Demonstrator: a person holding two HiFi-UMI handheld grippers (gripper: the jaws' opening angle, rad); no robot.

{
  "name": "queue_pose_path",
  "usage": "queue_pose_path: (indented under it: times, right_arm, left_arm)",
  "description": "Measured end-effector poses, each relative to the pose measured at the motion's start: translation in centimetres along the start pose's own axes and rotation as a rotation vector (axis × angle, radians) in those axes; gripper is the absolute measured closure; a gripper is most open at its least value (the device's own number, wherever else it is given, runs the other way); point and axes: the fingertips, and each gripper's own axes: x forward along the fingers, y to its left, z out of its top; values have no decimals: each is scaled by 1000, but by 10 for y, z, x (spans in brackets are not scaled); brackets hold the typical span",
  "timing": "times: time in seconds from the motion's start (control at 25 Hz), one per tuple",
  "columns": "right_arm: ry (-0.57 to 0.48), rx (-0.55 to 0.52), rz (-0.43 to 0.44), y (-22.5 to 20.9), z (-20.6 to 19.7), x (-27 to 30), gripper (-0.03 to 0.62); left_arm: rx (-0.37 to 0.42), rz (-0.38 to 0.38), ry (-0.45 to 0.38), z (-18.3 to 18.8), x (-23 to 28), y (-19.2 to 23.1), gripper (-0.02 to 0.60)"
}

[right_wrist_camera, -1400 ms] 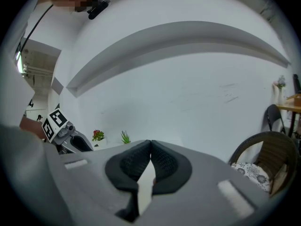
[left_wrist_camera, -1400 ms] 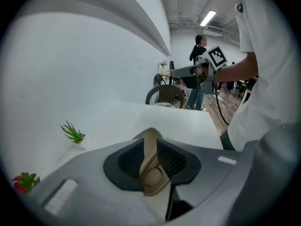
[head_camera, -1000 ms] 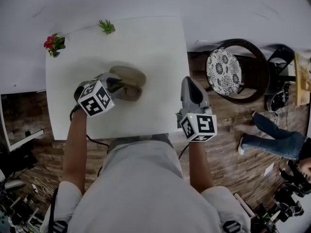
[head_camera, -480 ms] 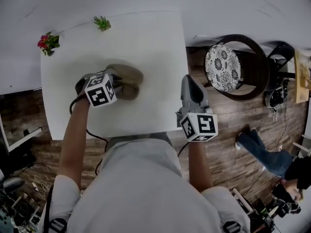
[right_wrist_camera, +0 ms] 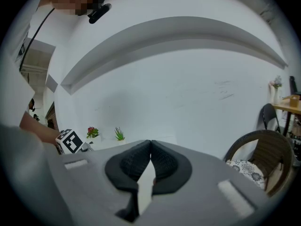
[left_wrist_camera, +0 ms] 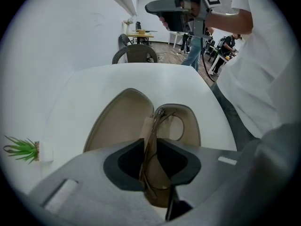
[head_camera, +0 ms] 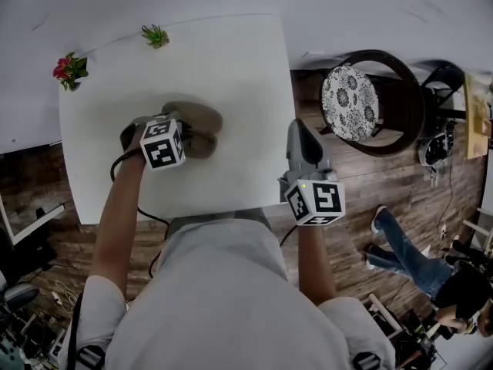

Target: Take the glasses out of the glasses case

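An open tan glasses case (head_camera: 202,122) lies on the white table (head_camera: 239,75), left of the middle. In the left gripper view its lid (left_wrist_camera: 120,121) and base (left_wrist_camera: 187,126) lie spread just beyond the jaws. The thin brown-framed glasses (left_wrist_camera: 156,180) stand edge-on between the pads, partly over the case base. My left gripper (left_wrist_camera: 151,149) is shut on them; in the head view the left gripper (head_camera: 187,136) sits at the case's near-left side. My right gripper (head_camera: 297,127) hovers at the table's right edge, and the right gripper (right_wrist_camera: 150,149) is shut with nothing in it.
A small red-flowered plant (head_camera: 68,71) and a green plant (head_camera: 154,35) stand at the table's far-left edge. A round chair with a patterned cushion (head_camera: 350,102) is off the table's right side. A person in jeans (head_camera: 408,257) is on the floor area to the right.
My left gripper has shifted a little toward the case and turned slightly. The right gripper has stayed where it was. The person at the right has moved.
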Motion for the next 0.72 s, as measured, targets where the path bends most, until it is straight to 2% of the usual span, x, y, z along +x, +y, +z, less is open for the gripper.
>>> queue_pose_path:
  times: [0.16,0.52,0.72]
  right_arm:
    - [4,0,-9,-3,-2,-4,591]
    - [-4,1,-9,0,-1,-12,591]
    - [-14,2,-3,2,1,-19,591]
  left_arm:
    - [23,25,12,0,3,0,492]
    - [98,56,43,-2,2,-3,549]
    - [103,85,36,-1,-8,-5,558]
